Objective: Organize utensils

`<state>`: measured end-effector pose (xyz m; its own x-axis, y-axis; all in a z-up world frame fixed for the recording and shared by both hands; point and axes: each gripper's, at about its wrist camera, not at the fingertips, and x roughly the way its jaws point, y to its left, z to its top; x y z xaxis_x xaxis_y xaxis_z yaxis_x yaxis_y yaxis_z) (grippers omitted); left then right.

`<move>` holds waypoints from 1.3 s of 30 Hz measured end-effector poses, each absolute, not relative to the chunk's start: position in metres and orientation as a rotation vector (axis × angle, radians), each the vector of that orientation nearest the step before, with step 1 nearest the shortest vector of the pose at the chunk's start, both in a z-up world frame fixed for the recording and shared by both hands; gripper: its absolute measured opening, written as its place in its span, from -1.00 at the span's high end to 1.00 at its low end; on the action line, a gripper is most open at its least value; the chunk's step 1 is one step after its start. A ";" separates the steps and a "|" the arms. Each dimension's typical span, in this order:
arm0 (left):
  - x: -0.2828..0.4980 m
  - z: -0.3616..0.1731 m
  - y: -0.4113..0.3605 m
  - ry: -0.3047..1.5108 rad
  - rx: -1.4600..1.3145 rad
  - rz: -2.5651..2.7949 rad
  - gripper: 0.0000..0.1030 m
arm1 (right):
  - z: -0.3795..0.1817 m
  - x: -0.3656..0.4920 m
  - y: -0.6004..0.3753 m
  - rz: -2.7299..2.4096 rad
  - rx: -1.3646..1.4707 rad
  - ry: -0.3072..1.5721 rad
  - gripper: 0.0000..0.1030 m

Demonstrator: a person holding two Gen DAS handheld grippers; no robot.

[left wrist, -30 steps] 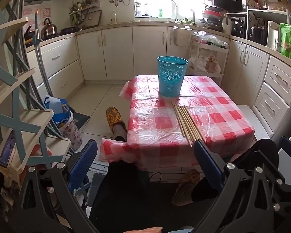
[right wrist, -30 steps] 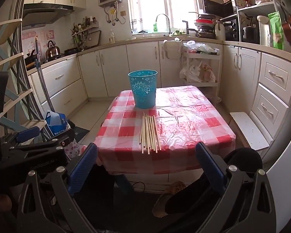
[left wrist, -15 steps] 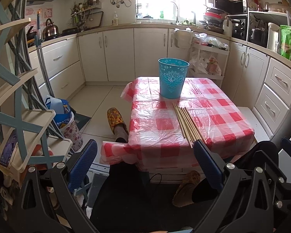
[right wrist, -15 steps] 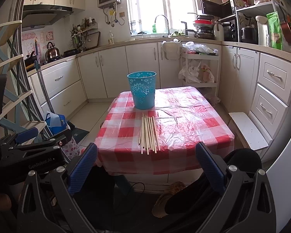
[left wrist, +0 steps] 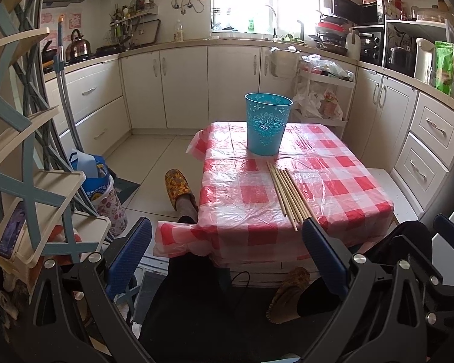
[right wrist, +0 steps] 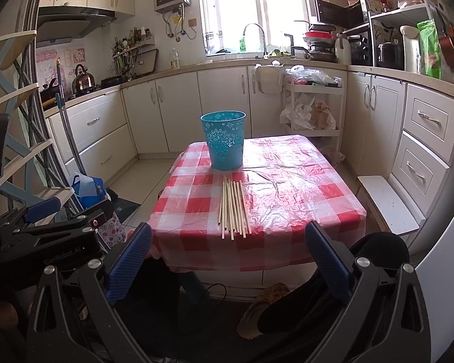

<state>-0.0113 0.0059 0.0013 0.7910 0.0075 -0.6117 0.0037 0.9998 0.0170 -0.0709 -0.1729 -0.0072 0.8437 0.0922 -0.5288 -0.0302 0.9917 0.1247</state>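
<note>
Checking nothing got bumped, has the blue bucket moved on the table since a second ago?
No. The blue bucket sits on the same squares of the checked tablecloth, just behind the chopsticks.

A glossy, wrinkled plastic cloth (right wrist: 287,181) covers the table. The chopsticks (right wrist: 233,208) look like pale matt wood; the teal bucket (right wrist: 224,140) looks like perforated plastic. Gripper pads (right wrist: 130,267) are ribbed blue.

"GenRobot.AI" — pale lettering (rather dim) — stands on the left tool (right wrist: 57,222) body, nothing else legible.
</note>
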 end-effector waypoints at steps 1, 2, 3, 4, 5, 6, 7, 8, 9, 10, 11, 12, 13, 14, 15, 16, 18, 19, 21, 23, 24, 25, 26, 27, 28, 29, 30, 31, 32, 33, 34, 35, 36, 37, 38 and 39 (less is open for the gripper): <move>-0.010 0.001 0.006 0.676 0.021 0.002 -0.85 | -0.007 -0.071 -0.173 0.065 0.115 0.564 -0.88; -0.010 0.000 0.005 0.679 0.020 0.000 -0.85 | -0.007 -0.071 -0.173 0.066 0.117 0.566 -0.88; -0.010 0.000 0.004 0.677 0.025 0.000 -0.85 | -0.008 -0.071 -0.172 0.067 0.121 0.572 -0.88; -0.009 0.000 0.004 0.680 0.026 -0.003 -0.85 | -0.008 -0.071 -0.173 0.068 0.125 0.576 -0.88; -0.009 0.000 0.004 0.682 0.031 -0.004 -0.85 | -0.008 -0.071 -0.175 0.070 0.133 0.578 -0.88; -0.009 -0.001 0.004 0.685 0.019 -0.010 -0.85 | -0.008 -0.070 -0.175 0.067 0.126 0.587 -0.88; -0.009 -0.001 0.004 0.687 0.020 -0.010 -0.85 | -0.009 -0.070 -0.175 0.066 0.130 0.590 -0.88; -0.008 -0.001 0.004 0.686 0.021 -0.009 -0.85 | -0.009 -0.070 -0.176 0.066 0.134 0.588 -0.88; -0.009 -0.001 0.005 0.681 0.013 -0.013 -0.85 | -0.009 -0.070 -0.176 0.066 0.138 0.587 -0.88; -0.009 -0.002 0.005 0.676 0.001 -0.019 -0.85 | -0.010 -0.070 -0.177 0.066 0.139 0.589 -0.88; -0.009 -0.002 0.005 0.681 -0.004 -0.022 -0.85 | -0.010 -0.070 -0.178 0.066 0.141 0.578 -0.88; -0.009 -0.003 0.005 0.685 -0.005 -0.024 -0.85 | -0.009 -0.069 -0.178 0.064 0.135 0.583 -0.88; -0.009 -0.003 0.005 0.687 0.003 -0.023 -0.85 | -0.010 -0.070 -0.177 0.062 0.126 0.570 -0.88; -0.009 -0.004 0.004 0.688 0.003 -0.027 -0.85 | -0.010 -0.070 -0.177 0.062 0.123 0.566 -0.88; -0.009 -0.004 0.004 0.691 0.004 -0.031 -0.85 | -0.010 -0.070 -0.177 0.062 0.124 0.565 -0.88; -0.008 -0.004 0.003 0.697 0.006 -0.035 -0.85 | -0.010 -0.070 -0.178 0.063 0.129 0.571 -0.88; -0.007 -0.004 0.003 0.709 0.010 -0.040 -0.85 | -0.010 -0.070 -0.178 0.064 0.131 0.571 -0.88; -0.007 -0.004 0.003 0.711 0.012 -0.042 -0.85 | -0.010 -0.070 -0.178 0.065 0.133 0.568 -0.88; -0.007 -0.005 0.003 0.706 0.010 -0.042 -0.85 | -0.010 -0.070 -0.178 0.064 0.131 0.573 -0.88; -0.007 -0.005 0.002 0.700 0.009 -0.041 -0.85 | -0.011 -0.070 -0.178 0.064 0.133 0.574 -0.88; -0.008 -0.005 0.002 0.698 0.013 -0.040 -0.85 | -0.011 -0.070 -0.178 0.064 0.134 0.574 -0.88; -0.007 -0.005 0.002 0.698 0.009 -0.041 -0.85 | -0.011 -0.070 -0.178 0.064 0.135 0.572 -0.88; -0.007 -0.004 0.002 0.695 0.006 -0.041 -0.85 | -0.011 -0.070 -0.178 0.065 0.135 0.571 -0.88; -0.008 -0.005 0.002 0.690 0.004 -0.041 -0.85 | -0.010 -0.070 -0.178 0.065 0.135 0.571 -0.88; -0.007 -0.005 0.002 0.690 0.004 -0.041 -0.85 | -0.010 -0.070 -0.178 0.065 0.135 0.571 -0.88; -0.008 -0.004 0.002 0.691 -0.001 -0.043 -0.85 | -0.010 -0.070 -0.178 0.065 0.136 0.573 -0.88; -0.007 -0.004 0.002 0.690 -0.002 -0.043 -0.85 | -0.010 -0.070 -0.178 0.065 0.137 0.573 -0.88; -0.008 -0.004 0.002 0.689 -0.004 -0.044 -0.85 | -0.010 -0.070 -0.178 0.065 0.137 0.575 -0.88; -0.008 -0.005 0.003 0.689 -0.008 -0.046 -0.85 | -0.010 -0.070 -0.178 0.065 0.136 0.575 -0.88; -0.008 -0.005 0.003 0.690 -0.009 -0.046 -0.85 | -0.010 -0.070 -0.178 0.066 0.136 0.575 -0.88; -0.008 -0.005 0.003 0.691 -0.013 -0.048 -0.85 | -0.010 -0.070 -0.178 0.066 0.136 0.574 -0.88; -0.008 -0.004 0.003 0.692 -0.014 -0.048 -0.85 | -0.010 -0.070 -0.179 0.066 0.136 0.573 -0.88; -0.007 -0.004 0.004 0.698 -0.011 -0.045 -0.85 | -0.010 -0.070 -0.179 0.066 0.138 0.573 -0.88; -0.007 -0.004 0.004 0.699 -0.012 -0.044 -0.85 | -0.010 -0.070 -0.178 0.066 0.139 0.573 -0.88; -0.007 -0.004 0.004 0.700 -0.008 -0.044 -0.85 | -0.010 -0.070 -0.178 0.066 0.139 0.573 -0.88; -0.007 -0.004 0.004 0.701 -0.009 -0.044 -0.85 | -0.010 -0.070 -0.179 0.066 0.139 0.572 -0.88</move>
<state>-0.0069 0.0039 -0.0043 0.7635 -0.0435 -0.6443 0.0375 0.9990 -0.0229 -0.0698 -0.1785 -0.0101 0.8388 0.1012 -0.5349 -0.0240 0.9885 0.1494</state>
